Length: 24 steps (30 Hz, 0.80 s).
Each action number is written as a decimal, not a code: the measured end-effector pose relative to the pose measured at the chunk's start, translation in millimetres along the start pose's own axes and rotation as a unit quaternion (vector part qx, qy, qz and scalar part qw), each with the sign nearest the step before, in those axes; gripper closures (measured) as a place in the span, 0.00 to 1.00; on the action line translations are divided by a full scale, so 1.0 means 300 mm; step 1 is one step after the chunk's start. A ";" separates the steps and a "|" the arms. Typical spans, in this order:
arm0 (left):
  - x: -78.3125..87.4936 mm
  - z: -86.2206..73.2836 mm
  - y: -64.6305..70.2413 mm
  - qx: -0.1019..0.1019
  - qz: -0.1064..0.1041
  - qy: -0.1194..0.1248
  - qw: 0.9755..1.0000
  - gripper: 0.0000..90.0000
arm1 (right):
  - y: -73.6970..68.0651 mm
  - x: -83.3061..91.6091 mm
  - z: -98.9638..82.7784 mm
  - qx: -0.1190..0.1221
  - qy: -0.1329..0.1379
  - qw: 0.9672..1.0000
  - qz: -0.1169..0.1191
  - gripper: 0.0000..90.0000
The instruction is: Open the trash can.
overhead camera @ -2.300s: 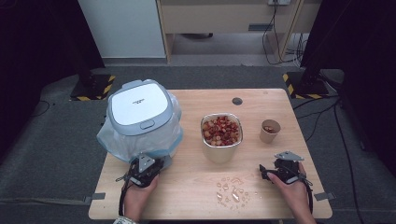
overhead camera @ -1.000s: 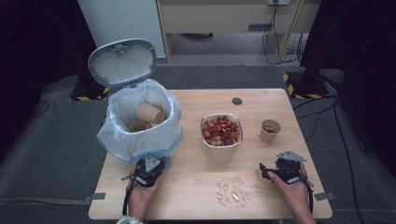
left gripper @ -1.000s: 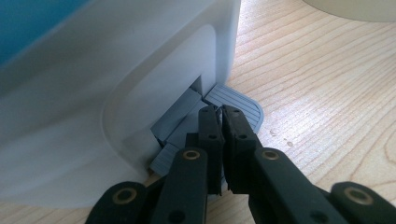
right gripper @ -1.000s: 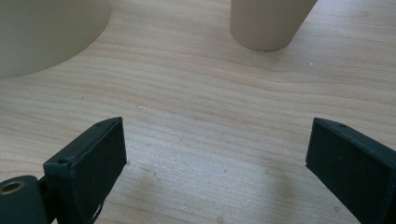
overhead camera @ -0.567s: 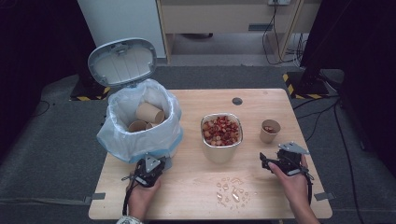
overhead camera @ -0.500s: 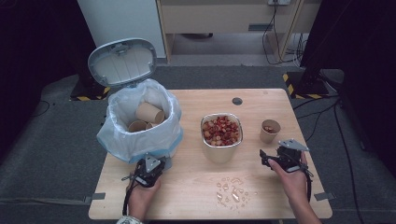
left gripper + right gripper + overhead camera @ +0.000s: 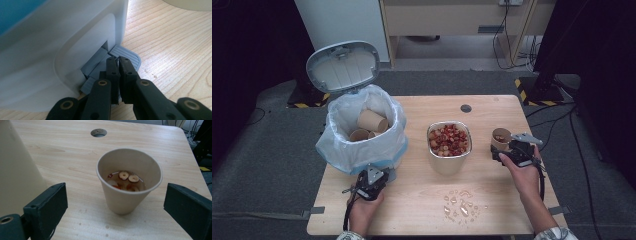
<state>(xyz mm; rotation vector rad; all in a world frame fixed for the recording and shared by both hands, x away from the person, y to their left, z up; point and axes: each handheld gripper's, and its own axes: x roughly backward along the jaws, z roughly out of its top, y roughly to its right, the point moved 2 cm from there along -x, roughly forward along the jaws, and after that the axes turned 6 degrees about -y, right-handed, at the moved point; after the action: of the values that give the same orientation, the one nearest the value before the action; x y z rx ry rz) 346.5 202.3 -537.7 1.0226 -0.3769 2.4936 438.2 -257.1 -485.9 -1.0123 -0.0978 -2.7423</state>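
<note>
Jaws of left hand-held gripper (image 7: 117,61) together on bin pedal (image 7: 126,56); right hand-held gripper (image 7: 115,205) wide around unlabelled paper cup (image 7: 128,181)

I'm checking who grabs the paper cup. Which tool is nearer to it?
Right. The right tool is open just short of the cup, jaws flanking it without touching. The left tool is across the table, shut, pressing the bin's pedal.
</note>
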 end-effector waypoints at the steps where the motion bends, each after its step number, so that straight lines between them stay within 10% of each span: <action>1: 0.000 0.000 0.000 0.000 0.000 0.000 1.000 0.95 | -0.001 -0.009 0.011 -0.002 -0.002 1.000 0.003 0.06; 24: 0.000 -0.001 -0.002 0.002 -0.002 0.001 1.000 0.95 | 0.026 -0.081 0.021 -0.007 0.009 1.000 -0.008 0.05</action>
<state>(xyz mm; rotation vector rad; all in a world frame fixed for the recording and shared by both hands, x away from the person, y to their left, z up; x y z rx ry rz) 346.6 203.1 -537.7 1.0228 -0.3684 2.4919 461.8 -259.4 -497.0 -0.9937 -0.0855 -2.7700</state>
